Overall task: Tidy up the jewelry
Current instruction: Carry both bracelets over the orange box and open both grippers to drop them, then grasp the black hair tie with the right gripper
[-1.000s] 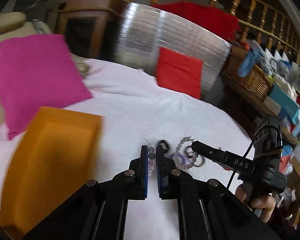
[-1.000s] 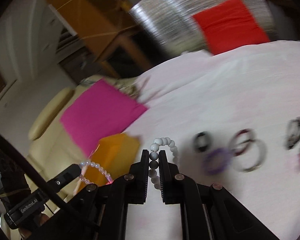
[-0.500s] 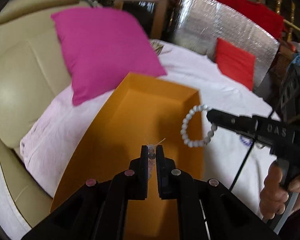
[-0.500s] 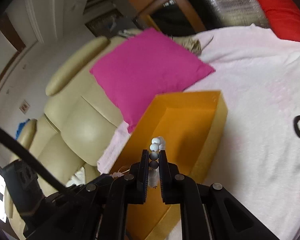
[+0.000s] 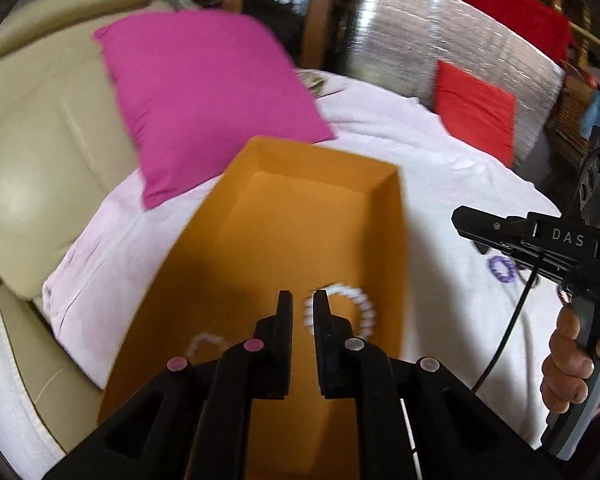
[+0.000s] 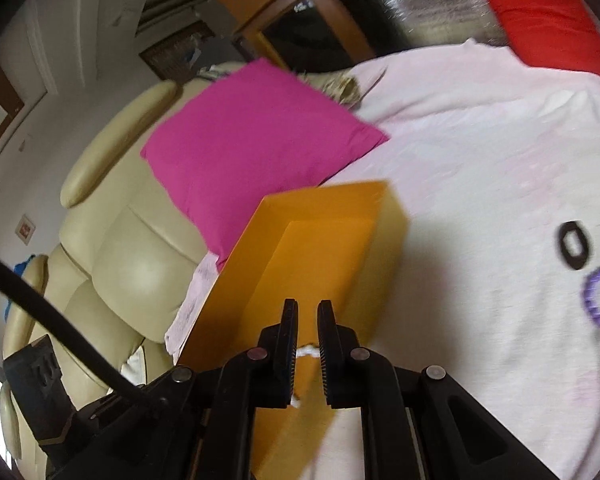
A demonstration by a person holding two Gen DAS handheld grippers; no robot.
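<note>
An orange box (image 5: 300, 220) lies open on the pale pink blanket (image 5: 440, 184). My left gripper (image 5: 303, 298) hovers over it with its jaws nearly together and nothing between them. A white bead bracelet (image 5: 364, 300), blurred, sits inside the box just right of its fingers. A pale pink bracelet (image 5: 204, 340) shows inside the box at the left. My right gripper (image 6: 308, 306) points at the same box (image 6: 332, 248), jaws close together and empty, with white beads (image 6: 306, 350) seen below through the gap. In the left wrist view the right gripper (image 5: 460, 220) stands right of the box.
A magenta pillow (image 5: 204, 96) leans on a cream sofa (image 5: 40, 128) behind the box. A purple bead bracelet (image 6: 588, 296) lies on the blanket to the right. A red cushion (image 5: 476, 112) rests against a silver panel (image 5: 400, 32). A hand (image 5: 568, 368) holds the right gripper's handle.
Both grippers carried their bracelets over the orange box. The white and the pink bracelets have left the jaws and now lie in the box. The right gripper has drawn back to the right.
</note>
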